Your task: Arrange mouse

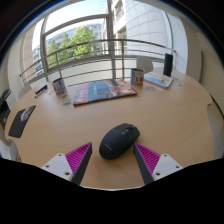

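Observation:
A black computer mouse (119,140) lies on the wooden table (170,115), just ahead of my gripper (112,157) and partly between its fingertips. The fingers stand wide apart, with a gap on each side of the mouse. The left finger's pink pad (78,157) is beside the mouse's near left side, the right finger's pad (149,156) beside its near right side. The mouse rests on the table by itself.
A colourful mouse mat (103,92) lies farther back in the middle of the table. A can (137,76) and a book (158,79) stand at the back right, a black speaker (168,64) behind them. A dark device (20,120) lies at the left.

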